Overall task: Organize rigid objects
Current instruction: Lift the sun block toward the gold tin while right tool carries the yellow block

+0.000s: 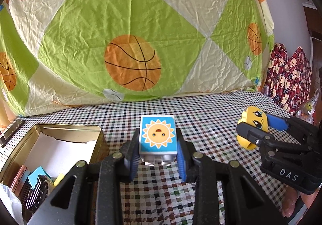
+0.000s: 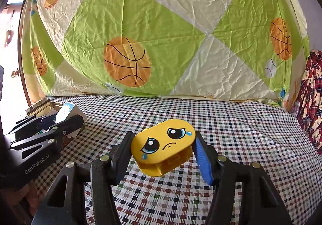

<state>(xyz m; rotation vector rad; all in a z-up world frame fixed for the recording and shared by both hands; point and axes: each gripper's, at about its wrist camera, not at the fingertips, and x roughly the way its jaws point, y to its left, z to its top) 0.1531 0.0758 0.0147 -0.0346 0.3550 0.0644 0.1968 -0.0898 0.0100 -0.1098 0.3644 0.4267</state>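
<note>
A sun block (image 1: pixel 157 136) is being clamped by the left gripper (image 1: pixel 157 156), a crying-face block (image 2: pixel 164 146) by the right gripper (image 2: pixel 163 153), over checked cloth (image 1: pixel 201 116); blocks are being kept in the open tin (image 1: pixel 66 134).

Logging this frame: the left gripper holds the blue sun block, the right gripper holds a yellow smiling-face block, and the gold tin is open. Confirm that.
One error: the yellow face block in the right gripper is crying, not smiling, per the right wrist view. The rest stands.

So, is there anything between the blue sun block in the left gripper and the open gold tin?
Nothing visible: the blue sun-printed block, held in the left gripper, sits beside the open gold metal tin.
</note>
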